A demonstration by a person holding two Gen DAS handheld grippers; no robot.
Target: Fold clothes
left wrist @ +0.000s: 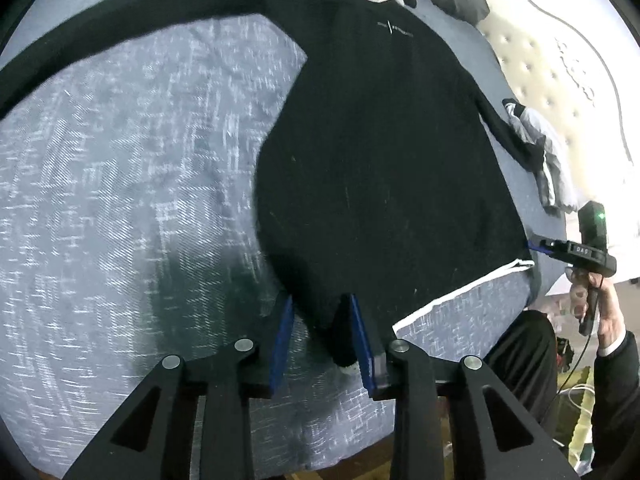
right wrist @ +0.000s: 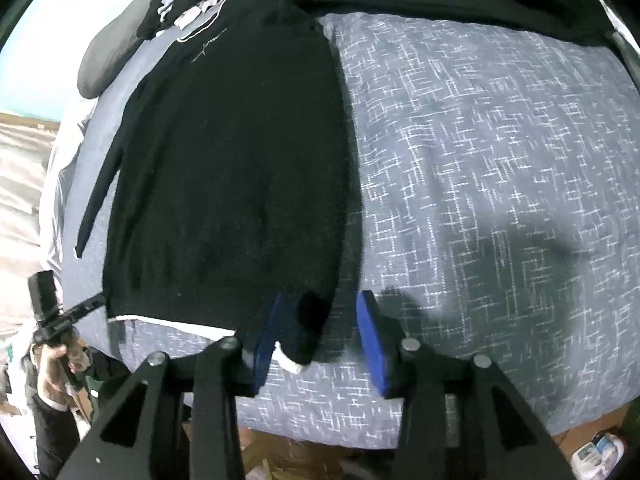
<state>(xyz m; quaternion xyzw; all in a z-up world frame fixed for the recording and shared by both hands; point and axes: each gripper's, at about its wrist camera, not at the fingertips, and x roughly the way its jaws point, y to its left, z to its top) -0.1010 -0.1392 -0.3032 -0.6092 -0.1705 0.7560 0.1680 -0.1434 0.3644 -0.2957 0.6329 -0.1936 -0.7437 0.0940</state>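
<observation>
Sweater (left wrist: 380, 160), black, lay flat and face up on the bed (left wrist: 120, 160), hem at the near edge, one sleeve stretched far out sideways, the other down along its side. Left gripper (left wrist: 320, 320) stood partly open over one hem corner, right gripper (right wrist: 320, 316) partly open over the other; cloth sat between each pair of jaws, but the pads did not seem to press it, though the black fabric made contact hard to read. Risks, as a judgement: a loose corner could slide off the bed edge; a re-grip might catch the blue-grey patterned bedcover along with the hem; the white inner layer (right wrist: 294, 364) peeking at the hem could bunch; the long sleeve could drag and skew any fold. Other clothes (left wrist: 548, 152) were piled at the far side and near the collar, close enough to snag. Beyond: cream tufted headboard, pale wall, cluttered floor below the bed.
</observation>
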